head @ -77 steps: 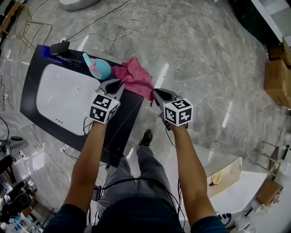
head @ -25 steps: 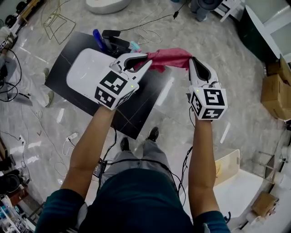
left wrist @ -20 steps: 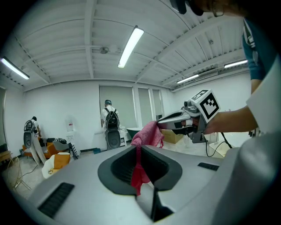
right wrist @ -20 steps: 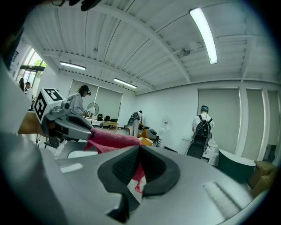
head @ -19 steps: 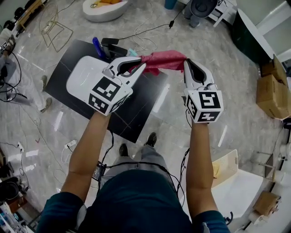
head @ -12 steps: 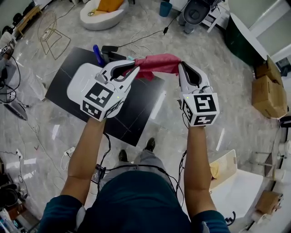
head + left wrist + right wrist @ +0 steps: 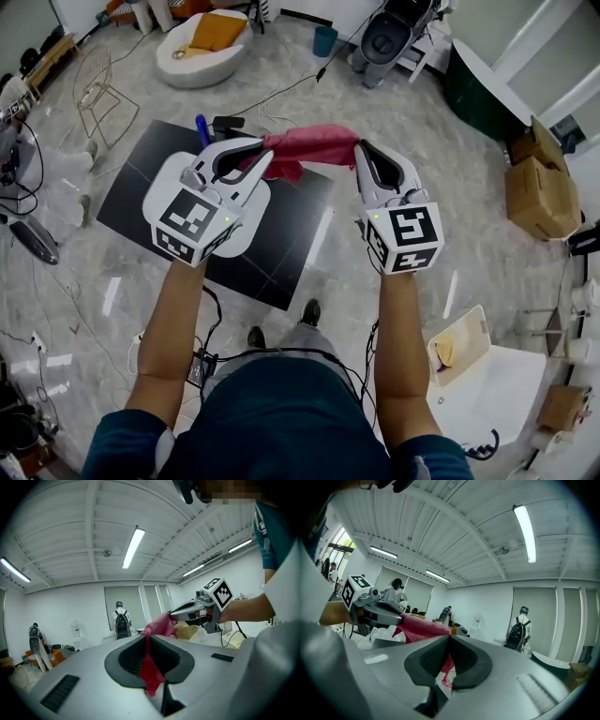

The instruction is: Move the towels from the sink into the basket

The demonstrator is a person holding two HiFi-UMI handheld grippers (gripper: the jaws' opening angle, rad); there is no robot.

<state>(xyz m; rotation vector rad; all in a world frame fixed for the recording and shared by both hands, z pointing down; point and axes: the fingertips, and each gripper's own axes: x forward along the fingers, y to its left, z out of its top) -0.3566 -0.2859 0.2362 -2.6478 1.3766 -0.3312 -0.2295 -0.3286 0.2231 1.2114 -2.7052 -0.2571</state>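
Crimson cloth towel point(image 7: 309, 145) taut between my left gripper point(image 7: 263, 161) and right gripper point(image 7: 360, 152), fingers clenched on it; overstretching may slip a corner.

Towel point(image 7: 314, 145) is red, counter point(image 7: 281, 246) black, floor point(image 7: 422, 112) marbled grey

Bright, even light from ceiling tube lamps point(image 7: 133, 547); strong fisheye distortion at edges

Cannot see most of the sink point(image 7: 255, 214) behind the left gripper point(image 7: 267, 156), nor the towel point(image 7: 314, 145) ends inside its jaws and the right gripper point(image 7: 357, 149) jaws.
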